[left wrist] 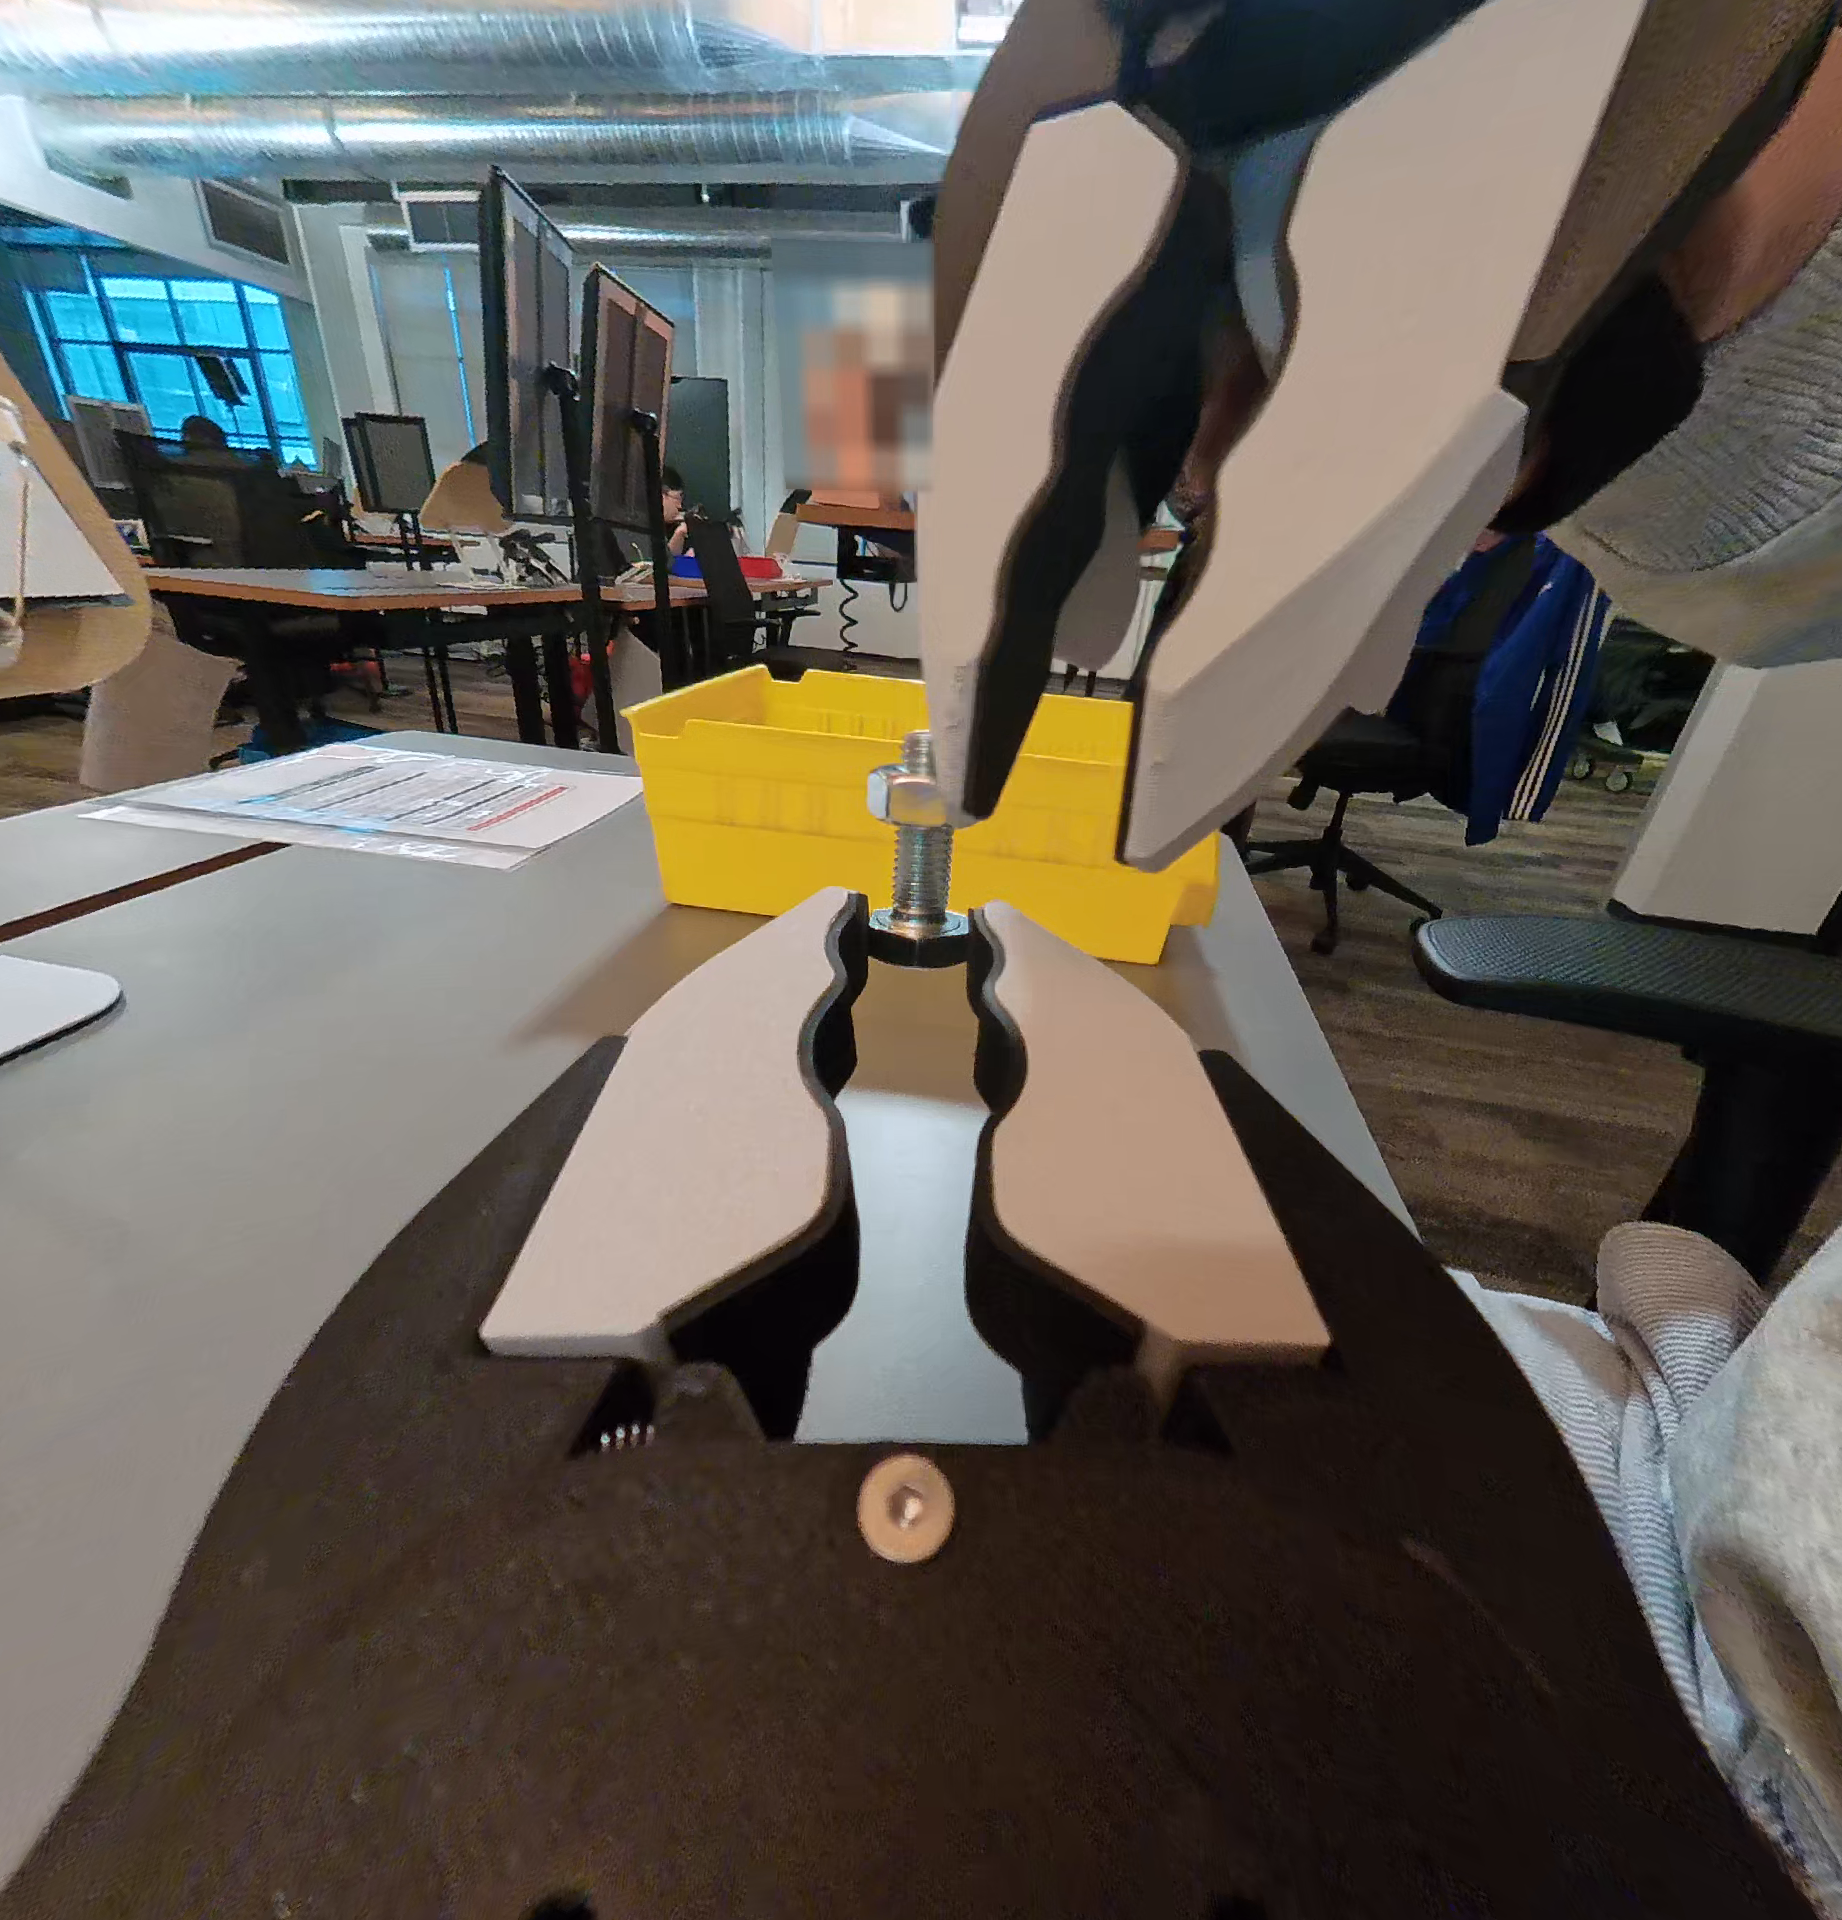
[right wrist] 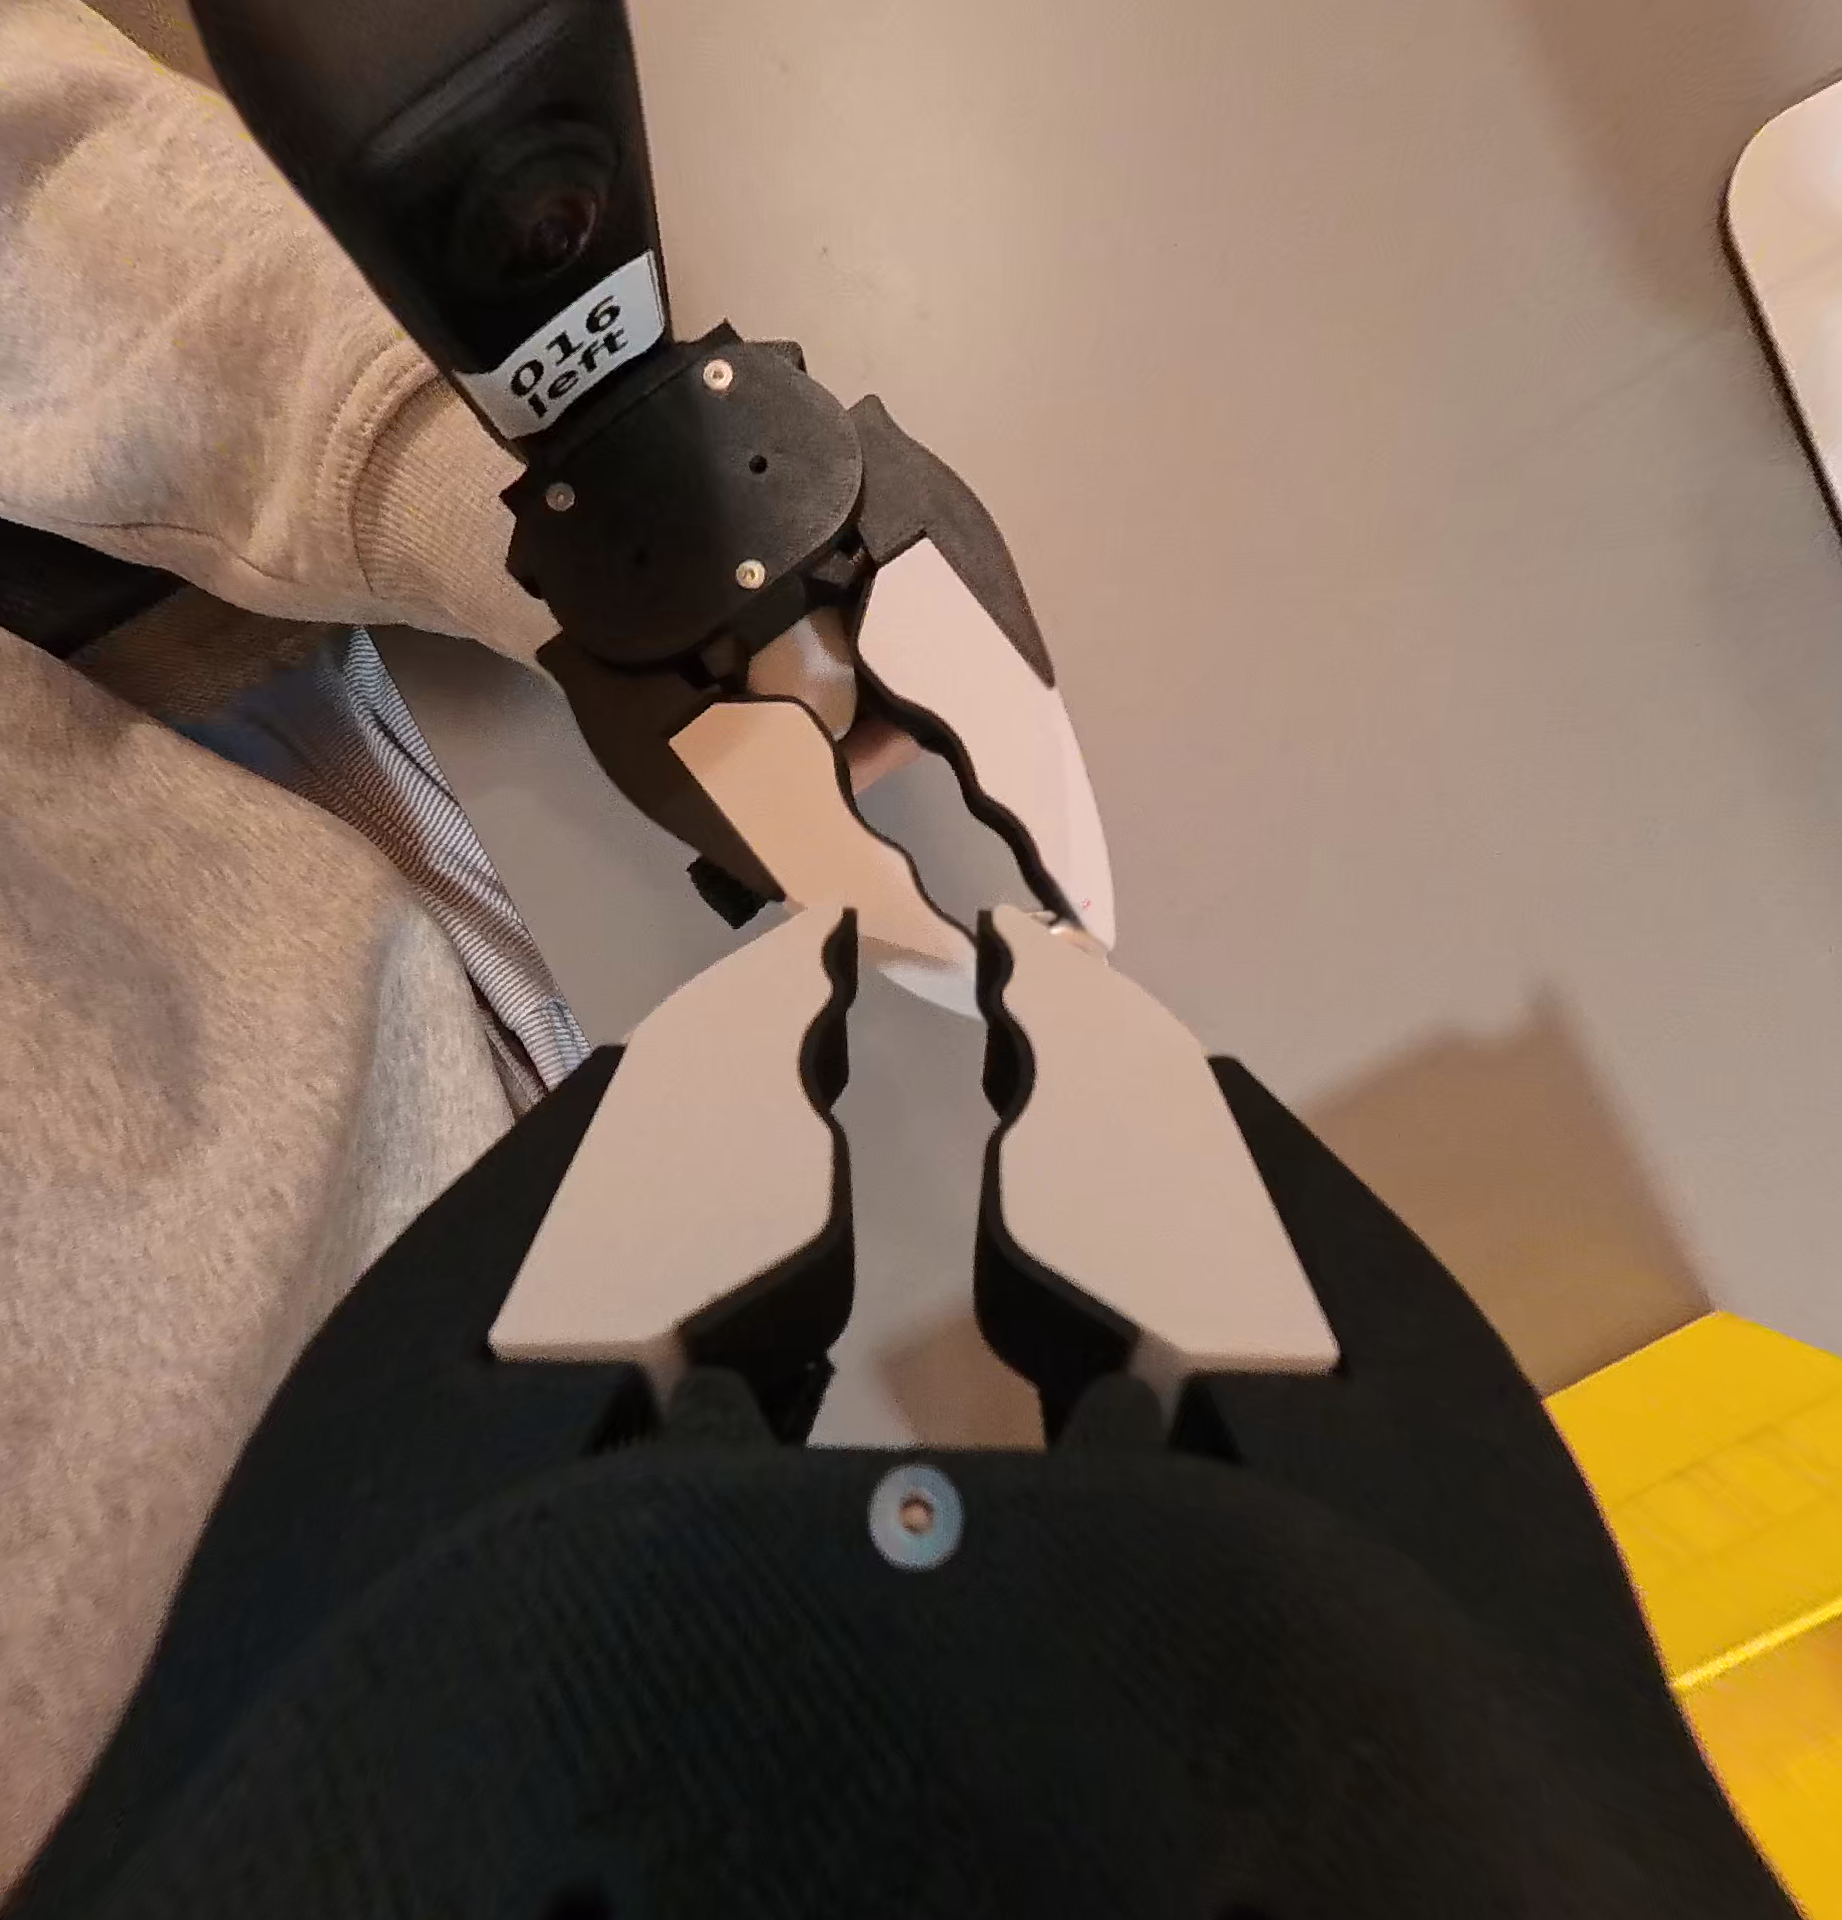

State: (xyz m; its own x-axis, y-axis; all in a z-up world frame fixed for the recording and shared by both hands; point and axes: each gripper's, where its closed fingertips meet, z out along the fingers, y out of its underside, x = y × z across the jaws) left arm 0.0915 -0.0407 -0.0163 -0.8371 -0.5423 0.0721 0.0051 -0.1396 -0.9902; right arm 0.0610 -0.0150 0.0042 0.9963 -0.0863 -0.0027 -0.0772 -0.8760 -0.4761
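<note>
Left gripper (left wrist: 915, 920) clamps upright bolt (left wrist: 912, 878); right gripper (left wrist: 1052, 831), parted, touches nut (left wrist: 899, 795) sitting high on thread.

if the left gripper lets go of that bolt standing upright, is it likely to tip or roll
Probably it tips: the bolt stands tall and thin, held only at its head by the left gripper. The nut high on its thread adds top weight, and the right gripper touches it there. Once down on the grey table, its round shank would likely roll. All metal, so stiff.
</note>
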